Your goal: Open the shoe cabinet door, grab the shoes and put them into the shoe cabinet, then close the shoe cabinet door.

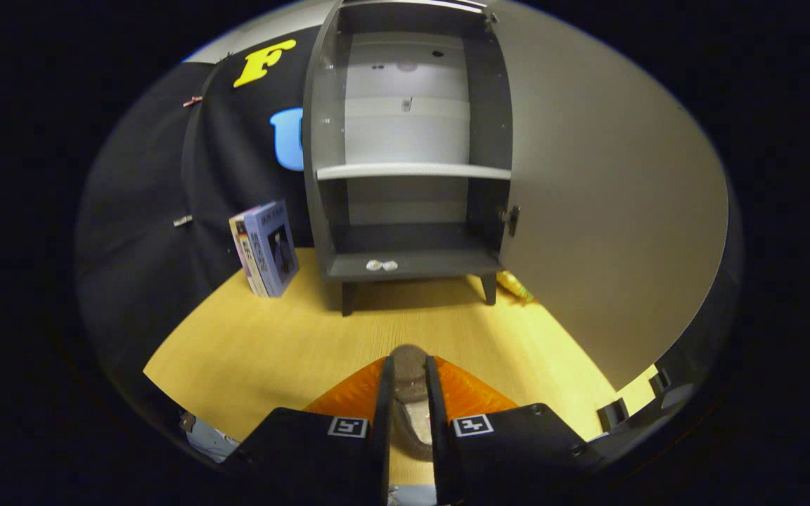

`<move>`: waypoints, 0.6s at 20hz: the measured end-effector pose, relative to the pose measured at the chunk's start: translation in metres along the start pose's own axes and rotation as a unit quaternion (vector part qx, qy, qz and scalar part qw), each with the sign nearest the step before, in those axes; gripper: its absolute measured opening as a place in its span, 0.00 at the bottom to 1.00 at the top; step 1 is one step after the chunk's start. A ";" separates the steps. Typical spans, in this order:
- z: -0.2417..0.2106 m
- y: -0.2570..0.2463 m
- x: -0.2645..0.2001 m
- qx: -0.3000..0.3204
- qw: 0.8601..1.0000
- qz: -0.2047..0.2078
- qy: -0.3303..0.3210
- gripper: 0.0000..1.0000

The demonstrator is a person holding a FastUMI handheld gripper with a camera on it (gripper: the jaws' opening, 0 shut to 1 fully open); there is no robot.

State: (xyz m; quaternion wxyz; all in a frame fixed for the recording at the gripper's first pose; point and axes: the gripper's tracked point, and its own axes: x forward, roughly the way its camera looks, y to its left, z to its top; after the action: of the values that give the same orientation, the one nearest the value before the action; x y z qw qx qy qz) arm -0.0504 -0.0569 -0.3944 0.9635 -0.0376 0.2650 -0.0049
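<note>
One shoe gripped between the closed jaws, open shoe cabinet beyond

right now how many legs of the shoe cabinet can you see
2. One front leg stands under the shoe cabinet on the side nearer the books; the other front leg is by the open door. Any back legs may be hidden. The gripper holds a shoe.

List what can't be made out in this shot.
- Shoe between the tongs: the fingers cover most of it, so its shape is unclear.
- Two small pale items on the cabinet's bottom shelf: too small to identify.
- Yellow object by the cabinet's right leg: mostly hidden behind the open door.
</note>
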 end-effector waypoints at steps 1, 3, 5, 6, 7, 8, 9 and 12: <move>-0.014 0.001 0.006 0.000 1.000 0.000 0.015 0.29; -0.039 0.004 0.018 -0.002 0.999 0.001 0.038 0.29; -0.059 0.004 0.029 -0.010 0.998 0.002 0.055 0.30; -0.068 0.004 0.035 -0.015 0.998 0.002 0.063 0.30; -0.076 0.004 0.040 -0.019 0.997 0.005 0.071 0.30; -0.083 0.003 0.046 -0.021 0.997 0.007 0.079 0.29; -0.091 0.004 0.051 -0.019 0.996 0.010 0.086 0.30; -0.113 0.008 0.063 -0.019 0.993 0.018 0.113 0.30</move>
State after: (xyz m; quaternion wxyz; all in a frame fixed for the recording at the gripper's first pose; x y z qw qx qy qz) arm -0.0541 -0.0588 -0.5235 0.9265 -0.0507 0.3727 0.0134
